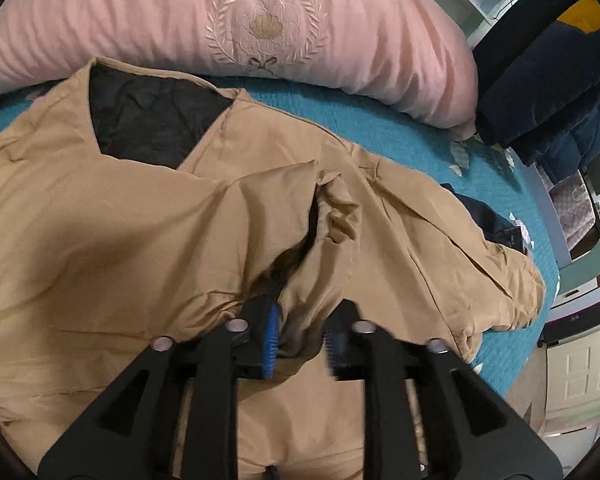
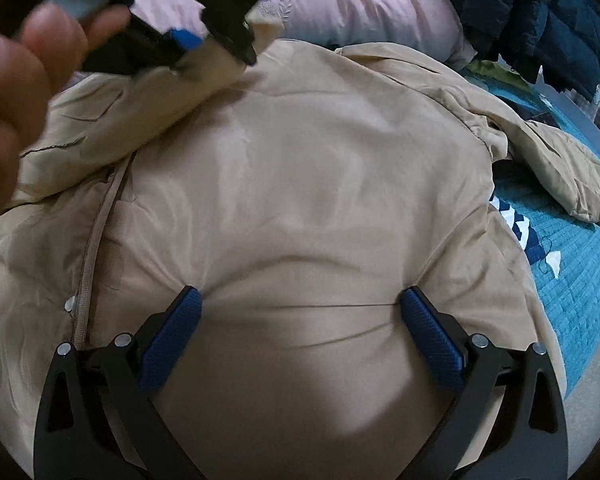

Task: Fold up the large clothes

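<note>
Two tongs were recorded over one tan coat (image 1: 100, 216) spread on a bed with a teal quilted cover (image 1: 380, 136). Nearest, the right tongs (image 2: 300, 304) stood spread wide and released, both blue pads (image 2: 172, 336) pressed down on the smooth tan panel, with nothing pinched between them. Left tongs (image 1: 300, 336): jaws parted a little, a bunched fold of the coat's sleeve (image 1: 332, 216) lying between the blue pads; whether the pads still pressed on it could not be told. From the right wrist view these tongs appeared at upper left, gripped by a hand (image 2: 16, 92), blurred. Further back, the coat's opening showed black lining (image 1: 148, 116). A dark patterned garment (image 2: 516, 224) lay partly under the coat's right edge. Farthest: a pink embroidered duvet (image 1: 260, 28) and dark blue padded jackets (image 1: 556, 92) at right.
</note>
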The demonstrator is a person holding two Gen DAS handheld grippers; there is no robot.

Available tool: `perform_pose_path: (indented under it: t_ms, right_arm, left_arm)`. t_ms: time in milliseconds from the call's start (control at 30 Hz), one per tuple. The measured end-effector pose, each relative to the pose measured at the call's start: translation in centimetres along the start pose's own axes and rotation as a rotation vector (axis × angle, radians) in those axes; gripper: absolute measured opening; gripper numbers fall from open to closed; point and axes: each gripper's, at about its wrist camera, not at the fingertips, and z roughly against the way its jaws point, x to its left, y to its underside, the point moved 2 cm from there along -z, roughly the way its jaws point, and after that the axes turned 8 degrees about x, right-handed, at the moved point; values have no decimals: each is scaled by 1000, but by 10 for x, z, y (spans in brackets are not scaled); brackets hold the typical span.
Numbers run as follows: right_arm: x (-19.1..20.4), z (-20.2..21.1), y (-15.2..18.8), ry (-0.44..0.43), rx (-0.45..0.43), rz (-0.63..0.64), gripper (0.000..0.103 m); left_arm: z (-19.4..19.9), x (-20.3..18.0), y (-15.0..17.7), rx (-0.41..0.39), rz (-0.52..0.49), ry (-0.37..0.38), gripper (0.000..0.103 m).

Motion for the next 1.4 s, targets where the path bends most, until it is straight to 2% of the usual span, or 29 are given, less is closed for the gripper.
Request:
perform_pose_path:
  t_ms: [33,67,100,233,267,367,467,733,1033,1100,1267,1400]
  right_arm:
    - [0,1,0,0,-2,-1,96]
    - [0,2,0,1,-4,0,96]
    - [1,2,0,1,-4,-1,96]
    - [4,4,-1,3,-1,-1,96]
    - [4,4,-2,3,-2,-1,96]
    - [6,5,-1,5,-2,-1,96]
    - [4,4,-3,4,5,-1,96]
    - [3,2,-9,1,55,2,96]
    - [1,4,-13,-6,91,27,96]
    - [-3,14,-17,18,64,42,96]
    - [-51,50,-32,96,-54,-7,96]
    - [-126,61,-45,160,-98,-121,96]
  left_arm:
    - [-3,0,0,22,2,29,63]
    - [-7,4,1,65,9,82,83]
    - [-9,5,3,91,20,130,83]
    - [4,3,4,97,-23,128,85]
    - [11,4,4,80,-25,106,88]
    - [34,4,5,33,-29,69,89]
    - [56,1,9,-14,-50,-26,89]
    - [95,-7,27,-67,-83,-93,90]
    - [110,-22,42,-68,-93,-138,90]
    - [112,-28,43,-72,-105,-146,90]
    - [120,-47,46,-118,-151,-189,90]
    - [112,-61,44,-170,-185,-222,91]
